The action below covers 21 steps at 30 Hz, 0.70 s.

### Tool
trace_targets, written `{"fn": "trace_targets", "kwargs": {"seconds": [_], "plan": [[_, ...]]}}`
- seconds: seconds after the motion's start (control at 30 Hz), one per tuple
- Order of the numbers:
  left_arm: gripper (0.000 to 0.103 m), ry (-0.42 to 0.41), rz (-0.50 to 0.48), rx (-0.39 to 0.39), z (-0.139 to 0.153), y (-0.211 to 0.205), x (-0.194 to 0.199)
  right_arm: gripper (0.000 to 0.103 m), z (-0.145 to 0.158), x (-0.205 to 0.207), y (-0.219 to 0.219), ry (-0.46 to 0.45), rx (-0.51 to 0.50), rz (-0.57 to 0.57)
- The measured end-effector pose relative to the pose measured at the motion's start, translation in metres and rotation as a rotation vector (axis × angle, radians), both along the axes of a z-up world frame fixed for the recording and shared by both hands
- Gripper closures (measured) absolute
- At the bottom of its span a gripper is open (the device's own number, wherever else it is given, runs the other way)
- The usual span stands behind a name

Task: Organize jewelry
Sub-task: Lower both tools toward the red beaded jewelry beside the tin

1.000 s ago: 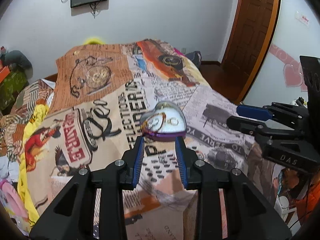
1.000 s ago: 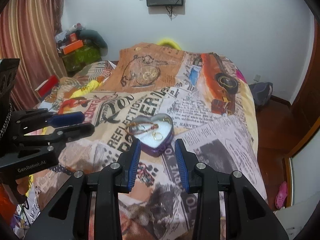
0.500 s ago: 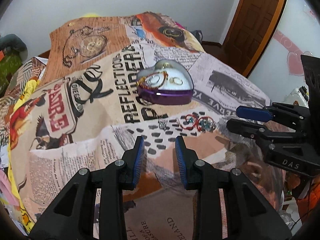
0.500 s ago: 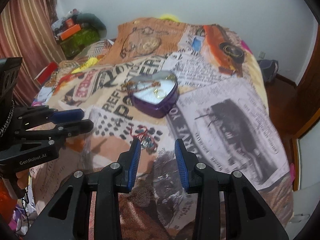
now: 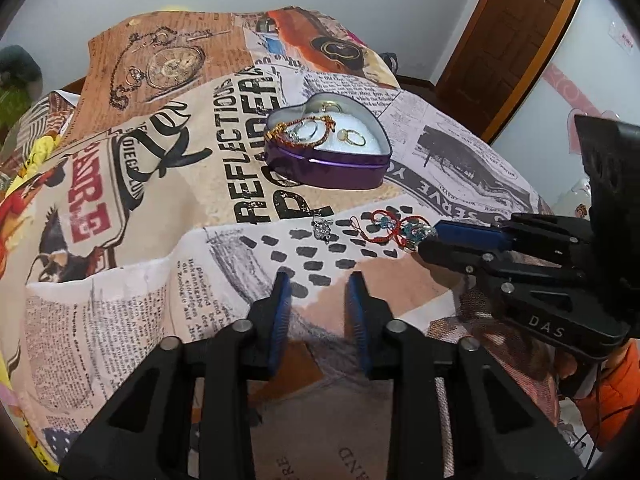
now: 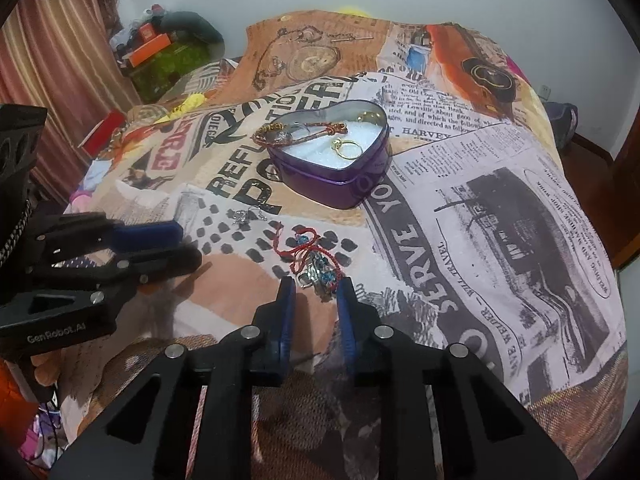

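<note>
A printed bedspread (image 6: 500, 200) carries a purple heart tin (image 6: 340, 168) (lidless, holding a gold ring (image 6: 347, 147) and a chain). Both grippers are parted and empty: the left (image 5: 318, 284) over bare cloth, the right (image 6: 316, 286) just short of the red bracelet (image 6: 312, 256). A silver charm (image 5: 322, 229) lies nearby.
</note>
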<state>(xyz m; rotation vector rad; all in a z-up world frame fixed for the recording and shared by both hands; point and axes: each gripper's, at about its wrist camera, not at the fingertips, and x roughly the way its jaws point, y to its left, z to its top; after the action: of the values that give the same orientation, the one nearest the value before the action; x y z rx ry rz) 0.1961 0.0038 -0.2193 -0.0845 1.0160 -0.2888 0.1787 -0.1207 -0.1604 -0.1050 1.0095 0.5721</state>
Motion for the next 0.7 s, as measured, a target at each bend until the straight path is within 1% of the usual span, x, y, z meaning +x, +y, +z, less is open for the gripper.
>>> {"fn": "trace_targets", "kwargs": {"seconds": [0.07, 0.1, 0.23, 0.57, 0.7], "plan": [[0.078, -0.002, -0.003, -0.002, -0.001, 0.0, 0.002, 0.088, -0.001, 0.001, 0.002, -0.006, -0.002, 0.0], [0.078, -0.004, -0.004, -0.002, -0.001, -0.001, 0.003, 0.092, -0.001, 0.001, 0.002, -0.01, -0.002, 0.001], [0.078, -0.007, -0.01, 0.002, -0.002, -0.005, 0.009, 0.095, -0.001, 0.002, 0.003, -0.024, -0.001, 0.005], [0.079, -0.013, -0.018, 0.019, -0.004, -0.012, 0.022, 0.097, 0.012, 0.007, -0.017, -0.049, 0.032, -0.04], [0.079, -0.018, -0.022, 0.034, -0.006, -0.015, 0.028, 0.097, 0.013, 0.009, -0.027, -0.028, 0.034, -0.056]]}}
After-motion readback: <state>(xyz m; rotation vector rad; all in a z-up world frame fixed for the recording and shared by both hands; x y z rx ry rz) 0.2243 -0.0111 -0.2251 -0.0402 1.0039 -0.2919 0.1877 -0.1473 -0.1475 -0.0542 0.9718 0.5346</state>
